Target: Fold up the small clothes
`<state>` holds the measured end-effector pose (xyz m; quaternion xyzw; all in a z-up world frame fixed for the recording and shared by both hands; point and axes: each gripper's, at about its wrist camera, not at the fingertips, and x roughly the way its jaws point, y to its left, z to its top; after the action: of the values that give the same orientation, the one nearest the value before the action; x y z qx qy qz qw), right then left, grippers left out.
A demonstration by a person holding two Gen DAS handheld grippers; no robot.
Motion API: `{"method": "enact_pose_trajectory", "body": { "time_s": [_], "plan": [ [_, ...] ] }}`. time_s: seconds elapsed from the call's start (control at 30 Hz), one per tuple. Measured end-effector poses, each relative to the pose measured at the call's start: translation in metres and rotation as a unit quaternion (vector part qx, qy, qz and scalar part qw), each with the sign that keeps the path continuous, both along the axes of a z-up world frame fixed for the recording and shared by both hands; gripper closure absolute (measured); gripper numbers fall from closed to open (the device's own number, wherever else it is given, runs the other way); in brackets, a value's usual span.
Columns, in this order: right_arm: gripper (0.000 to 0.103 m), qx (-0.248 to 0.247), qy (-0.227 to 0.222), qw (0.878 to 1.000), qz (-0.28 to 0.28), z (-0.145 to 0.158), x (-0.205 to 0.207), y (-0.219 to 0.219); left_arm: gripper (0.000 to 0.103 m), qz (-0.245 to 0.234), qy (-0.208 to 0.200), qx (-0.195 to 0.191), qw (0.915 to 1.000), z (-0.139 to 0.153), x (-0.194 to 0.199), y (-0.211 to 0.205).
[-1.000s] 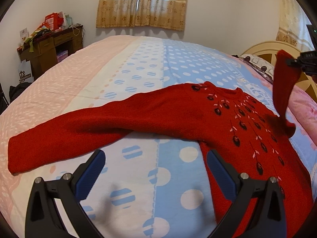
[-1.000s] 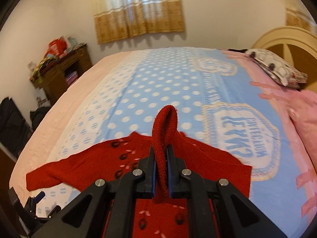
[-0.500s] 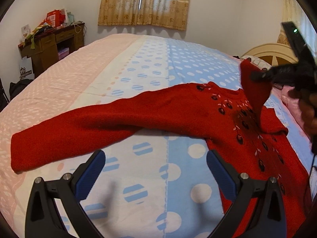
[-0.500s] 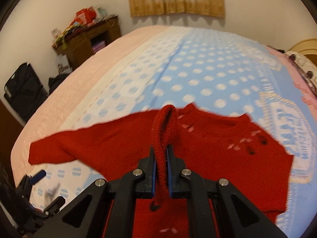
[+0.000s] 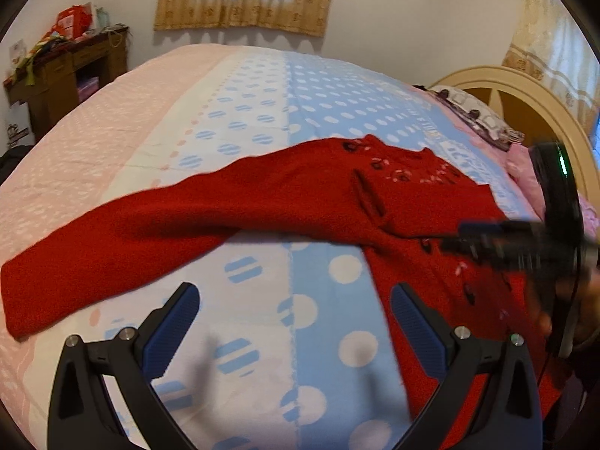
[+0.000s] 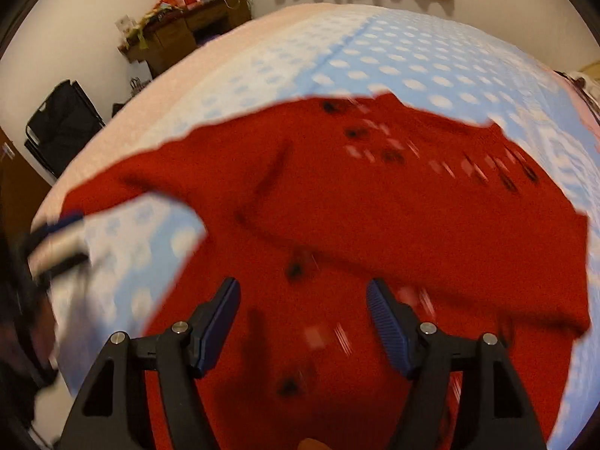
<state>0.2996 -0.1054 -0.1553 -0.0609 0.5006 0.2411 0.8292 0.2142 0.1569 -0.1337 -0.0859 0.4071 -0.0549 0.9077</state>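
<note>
Since the earlier frames we have brought the right sleeve (image 5: 423, 202) down out of the air, and it now lies folded across the chest of the red sweater (image 5: 262, 206), its cuff (image 5: 365, 195) resting near the middle of the body. The right tongs (image 6: 303, 322), which a second ago pinched that cuff, are opening at this moment and nothing sits between their blue pads (image 6: 386, 322); they hang just above the lower front of the sweater. The right wrist view is smeared with motion, so we cannot say for sure whether the tips brush the knit.

Our left tongs (image 5: 294, 326) are spread wide and hold nothing, poised over the spotted blue-and-white bedspread (image 5: 326, 112) just beside the sweater's hem side. The sweater lies flat on the bed, collar toward the far side, and its left sleeve (image 5: 93, 251) stretches out straight toward the pink edge of the bedspread. Small dark and white motifs (image 5: 405, 172) run down its front. In the left wrist view the right tongs appear as a dark blur at the right edge, over the sweater.
</note>
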Motion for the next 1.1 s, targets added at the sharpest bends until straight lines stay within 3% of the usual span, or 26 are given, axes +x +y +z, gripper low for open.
{"method": "enact_pose_trajectory", "body": {
  "time_s": [0.17,0.37,0.53,0.7,0.97,1.07,1.1],
  "plan": [
    [0.032,0.004,-0.010,0.999,-0.030,-0.003,-0.044,-0.048,0.005,-0.024,-0.032,0.030,0.9987,0.023,0.017,-0.025],
    [0.032,-0.021,-0.062,0.997,-0.033,-0.006,-0.087,-0.060,0.018,-0.045,-0.033,0.035,0.9978,0.029,0.050,-0.058],
    [0.032,-0.036,-0.105,0.994,-0.013,-0.007,-0.111,-0.058,0.023,-0.060,-0.007,0.030,0.9977,0.015,0.083,-0.090],
    [0.032,-0.005,-0.095,0.995,-0.022,-0.011,-0.107,-0.068,0.039,-0.062,0.031,0.049,0.9964,-0.012,0.115,-0.110],
    [0.032,0.030,-0.088,0.995,-0.030,-0.013,-0.107,-0.075,0.039,-0.045,0.070,0.067,0.9943,-0.040,0.133,-0.116],
    [0.032,0.024,-0.091,0.995,-0.025,-0.014,-0.109,-0.072,0.054,-0.039,0.074,0.064,0.9945,-0.045,0.136,-0.117],
    [0.032,0.022,-0.092,0.995,-0.024,-0.014,-0.109,-0.071,0.085,-0.036,0.068,0.059,0.9953,-0.043,0.136,-0.116]
  ]
}}
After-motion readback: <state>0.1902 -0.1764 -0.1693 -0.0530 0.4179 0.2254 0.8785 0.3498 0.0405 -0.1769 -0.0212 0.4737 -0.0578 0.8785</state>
